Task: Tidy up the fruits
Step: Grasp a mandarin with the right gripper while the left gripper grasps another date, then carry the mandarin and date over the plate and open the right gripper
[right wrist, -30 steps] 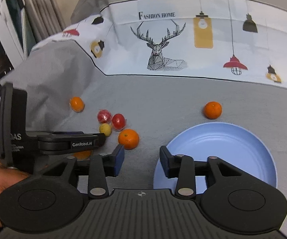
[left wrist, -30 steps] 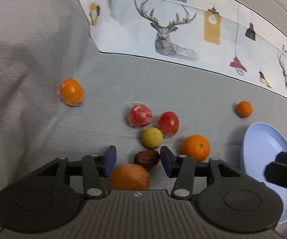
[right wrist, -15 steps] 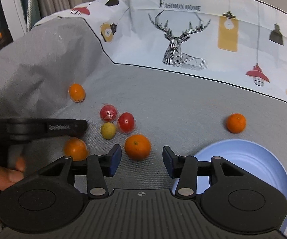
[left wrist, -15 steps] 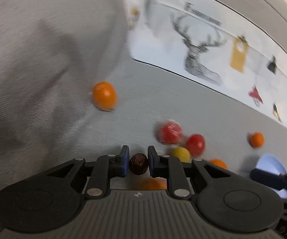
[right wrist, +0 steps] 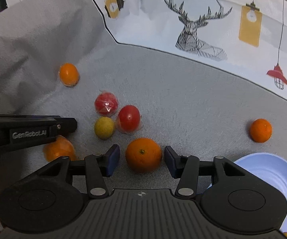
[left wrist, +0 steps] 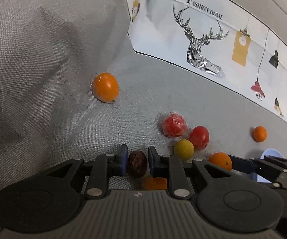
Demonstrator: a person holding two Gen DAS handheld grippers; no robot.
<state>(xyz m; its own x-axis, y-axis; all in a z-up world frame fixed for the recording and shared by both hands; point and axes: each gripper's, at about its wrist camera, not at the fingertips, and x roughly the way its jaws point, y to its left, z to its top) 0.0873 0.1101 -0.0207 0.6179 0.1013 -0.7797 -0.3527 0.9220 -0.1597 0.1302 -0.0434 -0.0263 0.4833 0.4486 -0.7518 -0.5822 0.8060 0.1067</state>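
- Your left gripper (left wrist: pixel 137 160) has its fingers pinching a dark brown, wrinkled date (left wrist: pixel 137 163), whose long axis stands roughly upright between the pads, lifted just above the grey cloth (left wrist: pixel 43 59).
- Your right gripper (right wrist: pixel 142 160) has its fingers spread on either side of a large orange (right wrist: pixel 143 155), with a gap at each pad; its jaws have just been opening. The orange sits on the cloth with its stem dimple facing up towards the camera.
- Count from the right wrist view: four orange citrus fruits, namely the one between your fingers, a partly hidden one (right wrist: pixel 58 149) under the left gripper, a small oval one (right wrist: pixel 68 74) far left and a round one (right wrist: pixel 261 130) far right.
- Two red tomatoes: a wrapped one (right wrist: pixel 106 103) and a smooth one (right wrist: pixel 129 118), touching a single yellow-green fruit (right wrist: pixel 104 127).
- One light blue plate (right wrist: pixel 273 171) lies at lower right, well apart from the cluster.
- The surface is a soft grey cloth, with a white printed panel (right wrist: pixel 193 20) behind showing a deer and hanging lamps.
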